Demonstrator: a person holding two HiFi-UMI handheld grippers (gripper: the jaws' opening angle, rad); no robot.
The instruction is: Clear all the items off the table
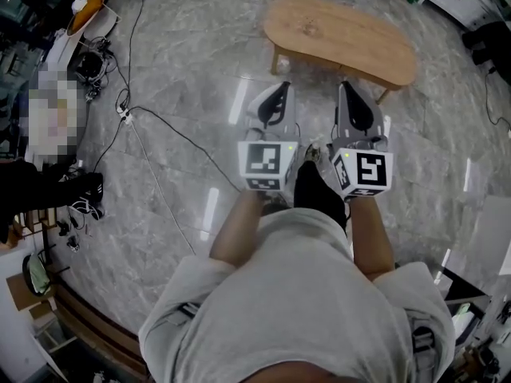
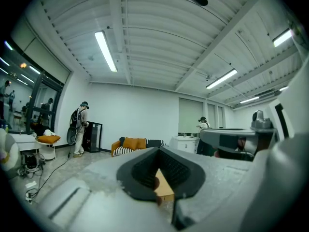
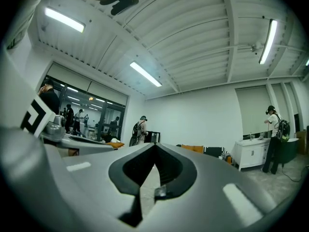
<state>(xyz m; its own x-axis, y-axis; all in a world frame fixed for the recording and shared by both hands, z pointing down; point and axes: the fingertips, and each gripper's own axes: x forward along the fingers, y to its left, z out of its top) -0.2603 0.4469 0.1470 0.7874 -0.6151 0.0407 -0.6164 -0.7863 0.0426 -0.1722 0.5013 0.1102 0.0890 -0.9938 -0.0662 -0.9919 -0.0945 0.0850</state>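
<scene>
Lying beyond left tool and right tool, table stands apart.

1 wooden table, 2 grippers, maybe 1 sofa

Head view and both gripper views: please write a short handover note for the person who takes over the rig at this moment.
Left gripper: jaws together, nothing between them.
Right gripper: the same, shut and empty.
Both are held side by side over the grey marble floor, short of the oval light wooden table.
Table: no item shows on its top in the head view.
Done: the top looks cleared.
Left: probably nothing to remove from the table.
</scene>
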